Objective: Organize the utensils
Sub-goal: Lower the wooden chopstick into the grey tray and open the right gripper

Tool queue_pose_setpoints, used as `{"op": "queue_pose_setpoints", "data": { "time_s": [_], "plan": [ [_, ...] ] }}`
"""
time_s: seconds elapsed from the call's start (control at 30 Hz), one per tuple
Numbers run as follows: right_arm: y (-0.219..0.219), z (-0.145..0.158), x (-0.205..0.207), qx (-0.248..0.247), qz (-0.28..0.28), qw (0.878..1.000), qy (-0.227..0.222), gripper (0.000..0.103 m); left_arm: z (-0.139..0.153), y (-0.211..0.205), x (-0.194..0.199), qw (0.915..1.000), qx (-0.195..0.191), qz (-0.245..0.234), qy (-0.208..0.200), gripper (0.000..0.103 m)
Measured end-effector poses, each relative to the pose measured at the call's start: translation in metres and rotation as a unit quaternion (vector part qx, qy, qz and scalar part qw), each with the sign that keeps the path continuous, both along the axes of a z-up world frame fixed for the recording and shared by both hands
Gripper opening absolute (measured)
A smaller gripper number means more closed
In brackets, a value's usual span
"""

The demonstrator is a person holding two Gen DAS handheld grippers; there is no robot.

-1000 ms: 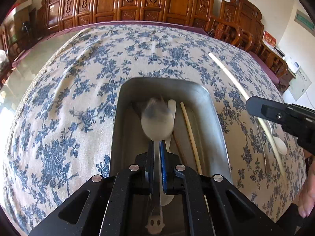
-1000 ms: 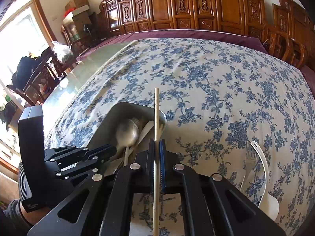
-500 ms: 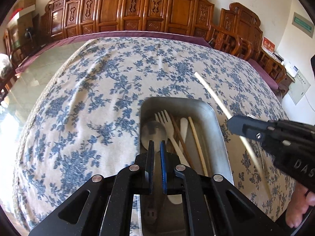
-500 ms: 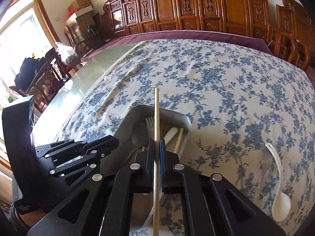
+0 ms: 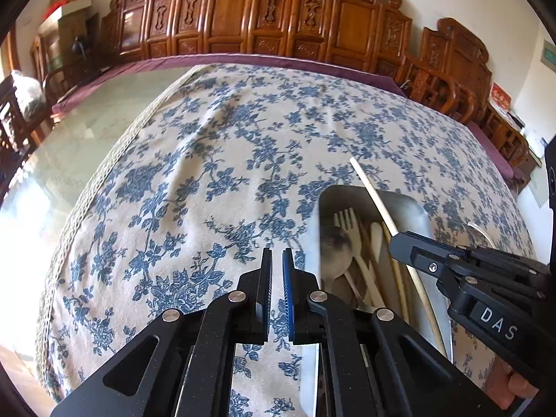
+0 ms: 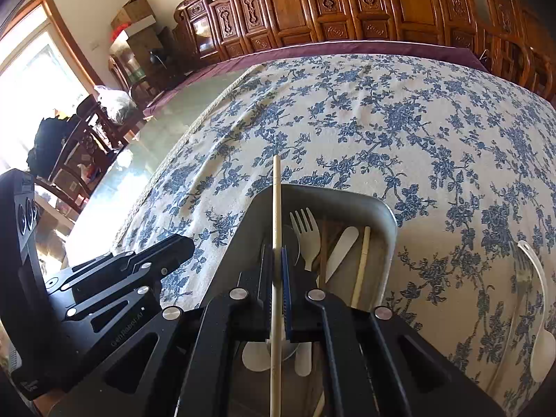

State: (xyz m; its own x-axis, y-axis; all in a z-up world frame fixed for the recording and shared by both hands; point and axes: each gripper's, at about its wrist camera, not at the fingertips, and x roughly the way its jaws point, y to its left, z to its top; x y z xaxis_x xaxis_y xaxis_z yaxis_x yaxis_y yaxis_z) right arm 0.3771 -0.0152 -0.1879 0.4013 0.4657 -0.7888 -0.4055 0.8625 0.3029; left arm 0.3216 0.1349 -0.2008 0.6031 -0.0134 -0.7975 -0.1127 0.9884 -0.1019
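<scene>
Chopstick [image 6: 276,208] clamped between right fingers [image 6: 277,271], long axis running along the tray [image 6: 389,215], tip past its far rim, directly above the utensils inside. Left fingers [image 5: 277,260] nearly closed on nothing, over the counter [image 5: 173,191] beside the tray.

a table under a floral cloth [image 6: 399,132] (blue on cream) bears a metal tray [image 6: 387,215] and a white spoon [image 6: 542,344].
</scene>
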Motion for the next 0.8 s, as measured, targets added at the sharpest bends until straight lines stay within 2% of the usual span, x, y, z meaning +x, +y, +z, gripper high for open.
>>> {"op": "queue_pose_setpoints", "data": {
  "time_s": [0.23, 0.43, 0.67, 0.8],
  "plan": [
    [-0.001, -0.018, -0.001, -0.003, -0.001, 1.0, 0.017, 0.006, 0.0, 0.004, 0.0, 1.0, 0.0, 0.007, -0.001, 0.005],
    [0.0, -0.021, -0.005, -0.006, 0.007, 1.0, 0.017, 0.007, 0.001, 0.002, 0.0, 1.0, 0.002, 0.005, -0.002, 0.005],
    [-0.006, -0.008, -0.005, -0.01, 0.024, 1.0, -0.001, 0.01, 0.001, -0.004, 0.002, 1.0, -0.001, -0.001, -0.003, 0.005],
    [-0.03, 0.011, -0.005, -0.019, 0.023, 0.999, -0.026, 0.01, 0.002, -0.019, 0.003, 0.9999, -0.006, -0.014, -0.005, 0.005]
  ]
}}
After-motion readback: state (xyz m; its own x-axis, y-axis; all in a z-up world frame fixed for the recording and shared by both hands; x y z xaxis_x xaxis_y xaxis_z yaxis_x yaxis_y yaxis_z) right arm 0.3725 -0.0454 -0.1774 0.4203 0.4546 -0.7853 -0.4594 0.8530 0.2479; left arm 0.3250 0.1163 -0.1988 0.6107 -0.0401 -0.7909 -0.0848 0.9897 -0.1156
